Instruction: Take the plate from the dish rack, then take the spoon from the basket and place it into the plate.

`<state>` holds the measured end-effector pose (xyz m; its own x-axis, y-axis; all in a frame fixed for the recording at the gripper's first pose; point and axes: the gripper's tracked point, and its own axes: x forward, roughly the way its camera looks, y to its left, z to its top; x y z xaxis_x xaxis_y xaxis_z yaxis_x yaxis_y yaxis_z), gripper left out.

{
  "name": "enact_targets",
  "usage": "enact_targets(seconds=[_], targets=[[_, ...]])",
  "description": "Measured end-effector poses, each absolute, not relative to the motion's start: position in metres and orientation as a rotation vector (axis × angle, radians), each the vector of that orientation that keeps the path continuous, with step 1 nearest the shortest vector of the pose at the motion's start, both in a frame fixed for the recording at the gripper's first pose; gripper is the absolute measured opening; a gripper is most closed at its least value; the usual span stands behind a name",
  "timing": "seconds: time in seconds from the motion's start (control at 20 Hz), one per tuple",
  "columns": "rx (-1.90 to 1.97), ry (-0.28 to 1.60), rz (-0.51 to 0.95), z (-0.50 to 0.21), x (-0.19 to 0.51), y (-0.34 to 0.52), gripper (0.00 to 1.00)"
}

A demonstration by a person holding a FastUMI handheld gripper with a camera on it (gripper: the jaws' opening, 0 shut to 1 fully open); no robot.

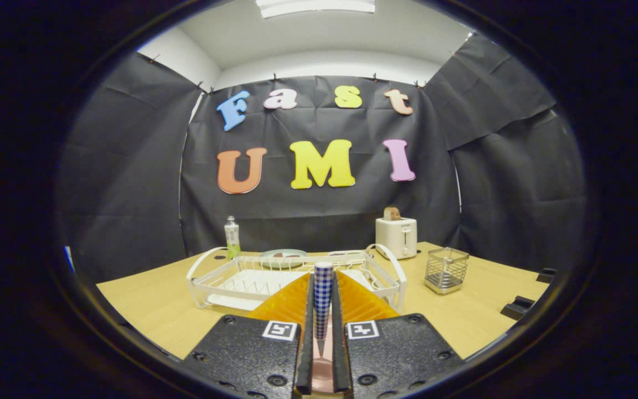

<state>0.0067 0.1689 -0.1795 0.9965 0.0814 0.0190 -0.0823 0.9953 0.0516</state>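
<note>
My gripper (pixel 323 280) is shut on the spoon (pixel 323 299), whose blue-and-white checked handle stands up between the two fingers (pixel 352 302). The spoon's lower end is hidden between the gripper's bodies. Just beyond the fingertips stands the white wire dish rack (pixel 202 277) on its tray, with no plate in its slots. The pale green plate (pixel 283 254) lies flat on the table behind the rack's far rim. The wire basket (pixel 446 270) stands to the right of the rack and looks empty.
A white toaster (pixel 396 236) with a slice of bread in it stands at the back right of the wooden table (pixel 147 310). A small bottle (pixel 232 235) stands behind the rack's left corner. Black clamps (pixel 516 306) sit on the table's right edge.
</note>
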Motion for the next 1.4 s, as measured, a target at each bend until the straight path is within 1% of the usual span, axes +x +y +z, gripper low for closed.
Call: enact_targets(seconds=[0.1, 0.15, 0.2, 0.25, 0.45, 0.6, 0.65, 0.85, 1.2, 1.4], targets=[[0.035, -0.008, 0.079, -0.182, 0.006, 0.161, 0.23], [0.029, -0.001, 0.087, -0.182, 0.003, 0.158, 0.33], [0.029, 0.004, 0.101, -0.182, 0.002, 0.156, 0.39], [0.029, 0.002, 0.115, -0.18, -0.001, 0.154, 0.5], [-0.009, -0.016, 0.092, -0.166, -0.008, 0.125, 0.96], [-0.006, -0.017, 0.084, -0.153, -0.012, 0.107, 0.97], [0.002, -0.017, 0.083, -0.147, -0.014, 0.101, 1.0], [0.019, 0.002, 0.065, -0.124, -0.026, 0.079, 1.0], [0.029, 0.038, -0.005, -0.087, -0.051, 0.034, 1.0], [0.052, 0.047, -0.004, -0.069, -0.068, 0.018, 1.0]])
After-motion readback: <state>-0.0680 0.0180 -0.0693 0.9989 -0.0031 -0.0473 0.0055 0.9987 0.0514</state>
